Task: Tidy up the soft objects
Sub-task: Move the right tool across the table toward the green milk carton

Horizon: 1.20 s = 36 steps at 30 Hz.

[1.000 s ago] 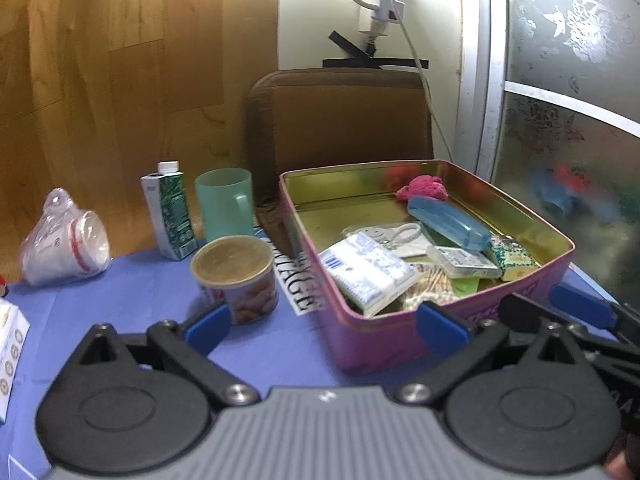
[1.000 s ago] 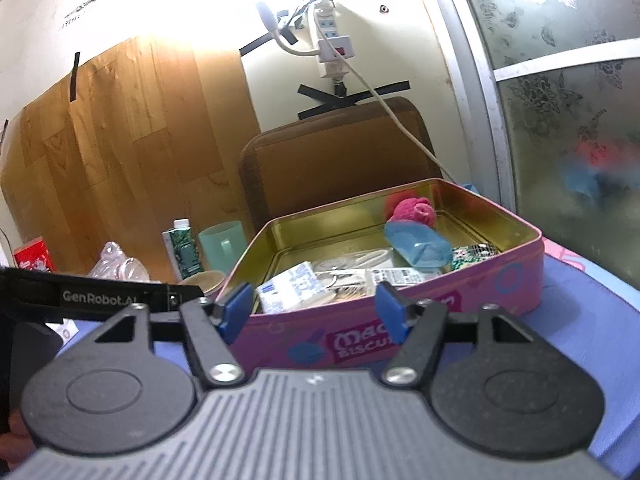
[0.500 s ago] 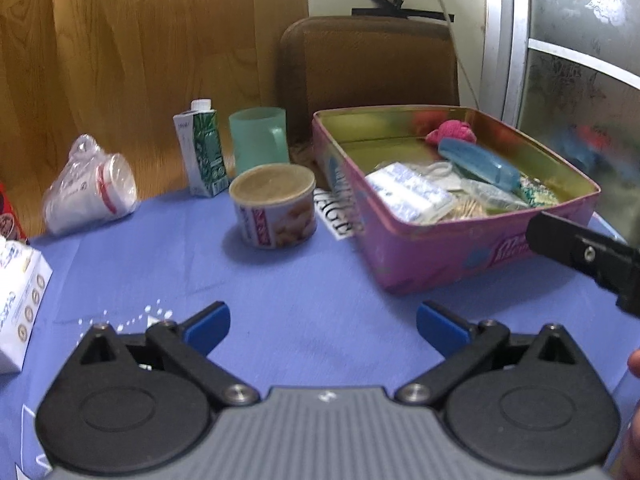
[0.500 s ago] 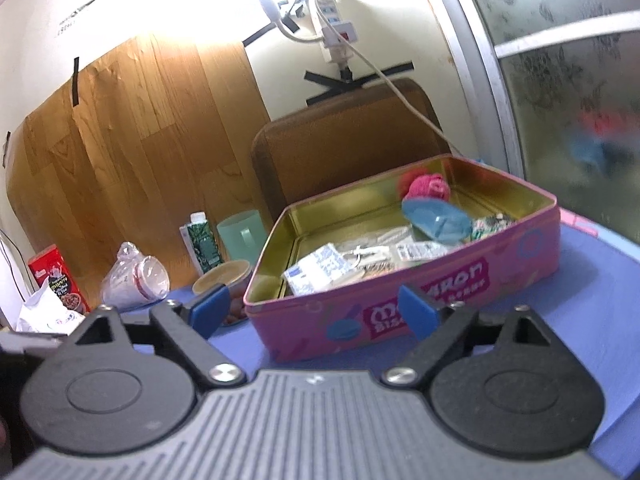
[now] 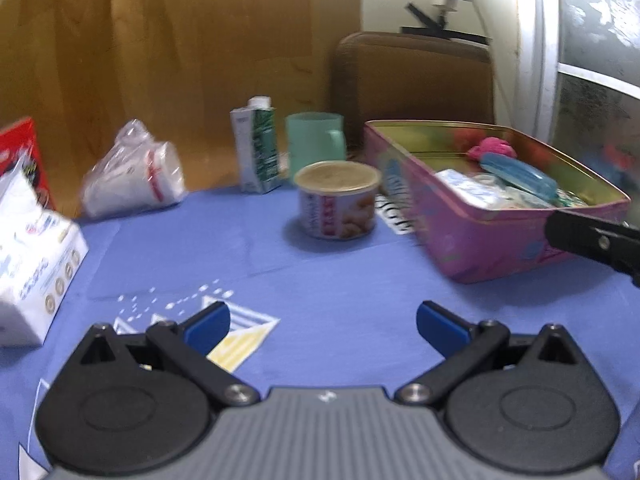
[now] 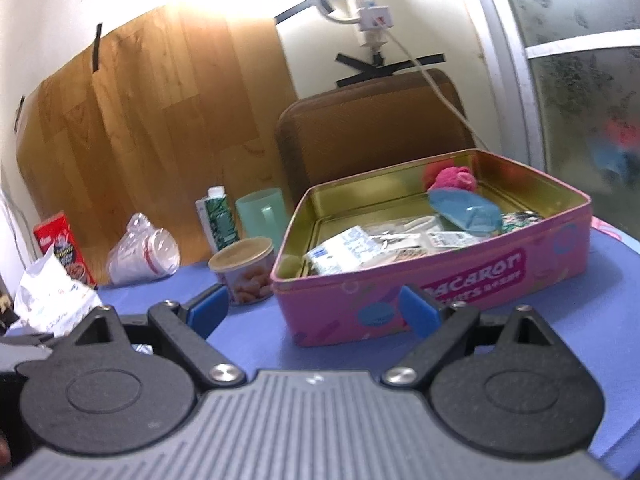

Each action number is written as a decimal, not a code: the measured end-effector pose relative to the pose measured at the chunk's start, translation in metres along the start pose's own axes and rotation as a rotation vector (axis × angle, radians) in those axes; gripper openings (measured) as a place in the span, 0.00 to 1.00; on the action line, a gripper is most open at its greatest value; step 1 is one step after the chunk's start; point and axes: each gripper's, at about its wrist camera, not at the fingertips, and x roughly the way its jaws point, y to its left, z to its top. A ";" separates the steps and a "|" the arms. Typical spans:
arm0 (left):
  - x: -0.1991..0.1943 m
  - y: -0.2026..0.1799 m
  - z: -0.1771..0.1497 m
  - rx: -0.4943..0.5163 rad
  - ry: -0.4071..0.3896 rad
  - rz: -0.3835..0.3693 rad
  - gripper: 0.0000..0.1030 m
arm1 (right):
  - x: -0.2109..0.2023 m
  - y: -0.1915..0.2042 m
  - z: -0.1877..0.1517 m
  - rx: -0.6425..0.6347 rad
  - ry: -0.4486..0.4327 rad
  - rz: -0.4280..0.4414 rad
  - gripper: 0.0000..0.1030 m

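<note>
While both grippers idle | left gripper (image 5: 322, 322) and right gripper (image 6: 314, 308) fingers wide apart, empty | pink fluffy ball (image 6: 454, 178) sits in pink tin (image 6: 440, 288) far corner, 1 o'clock | likely light, squashy; pinch its middle, gently.

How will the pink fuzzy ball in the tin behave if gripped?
The pink fuzzy ball looks like soft yarn or cloth, so it probably squashes between fingers. Likely very light. Rounded, in the pink tin's far corner, it may roll or shift before closing.
</note>
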 end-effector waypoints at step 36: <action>0.026 0.171 -0.012 -0.301 -0.090 0.064 0.99 | 0.147 0.146 0.017 -0.314 0.191 0.240 0.53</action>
